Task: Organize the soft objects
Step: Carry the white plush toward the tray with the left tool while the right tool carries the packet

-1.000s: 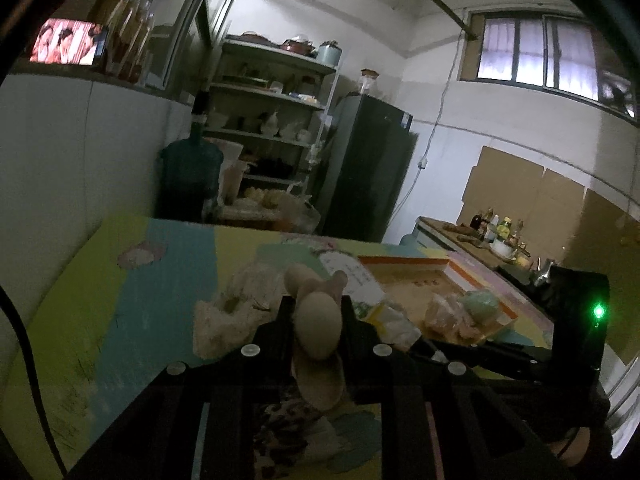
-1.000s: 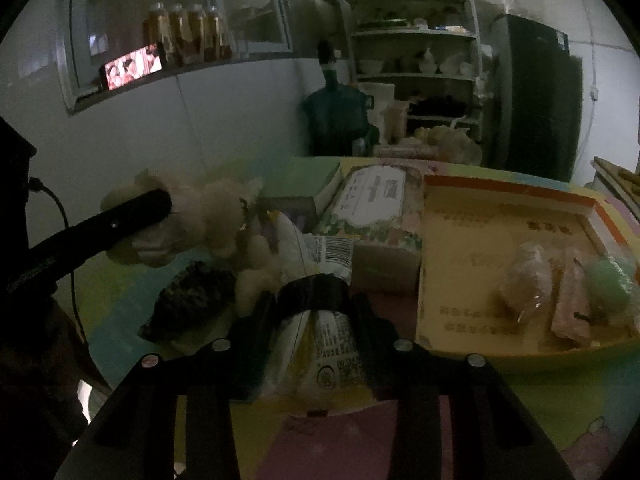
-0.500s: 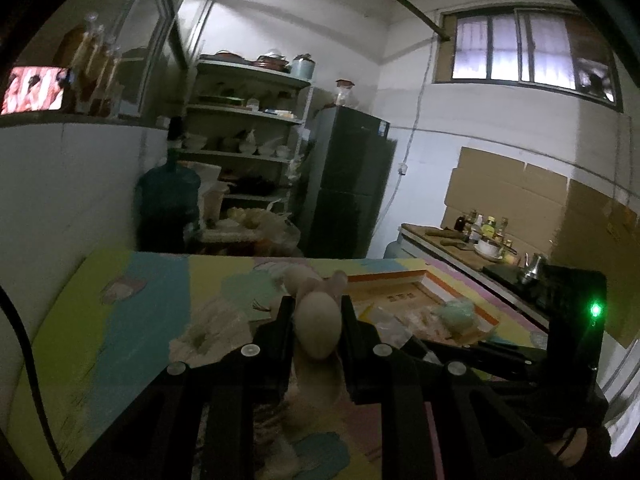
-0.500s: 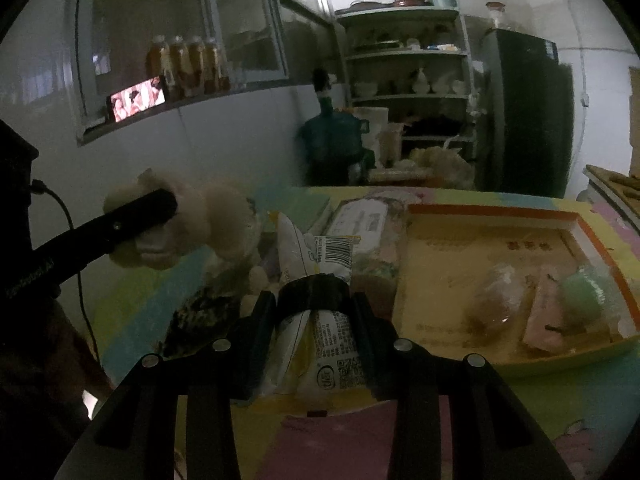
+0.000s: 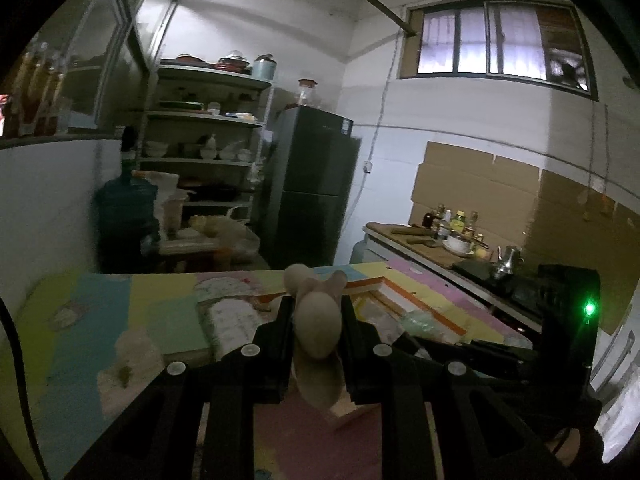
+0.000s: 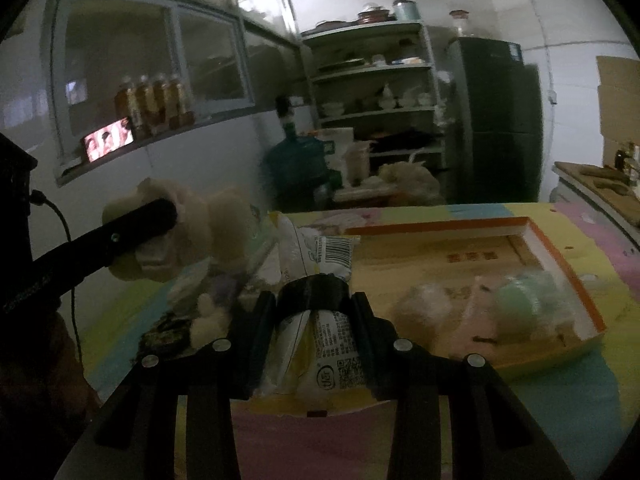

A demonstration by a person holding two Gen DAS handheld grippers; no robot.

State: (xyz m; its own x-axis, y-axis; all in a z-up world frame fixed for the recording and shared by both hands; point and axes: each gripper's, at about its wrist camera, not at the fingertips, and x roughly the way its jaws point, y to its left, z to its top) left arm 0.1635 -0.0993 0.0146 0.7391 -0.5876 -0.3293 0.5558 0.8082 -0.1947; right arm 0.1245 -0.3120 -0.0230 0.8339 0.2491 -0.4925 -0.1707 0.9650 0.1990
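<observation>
At centre-bottom of the right wrist view, right gripper [image 6: 316, 304] is clamped on a wipes pack [image 6: 316, 264], long axis running up the frame. Orange-rimmed tray [image 6: 560, 256] sits to its right w/ soft items inside, so right hand looks nearer. Left gripper [image 5: 316, 312] grips plush toy [image 5: 318, 328], frame centre.

The soft toy [image 5: 317, 330] looks like fuzzy beige cloth. The packet [image 6: 320, 340] is shiny, crinkly plastic with print on it. The box [image 6: 540, 240] looks like smooth matt cardboard with an orange rim. The grippers' fingers [image 6: 256, 344] are dull black plastic with small shiny metal screws. The table cover [image 5: 80, 320] looks smooth and colourful.
</observation>
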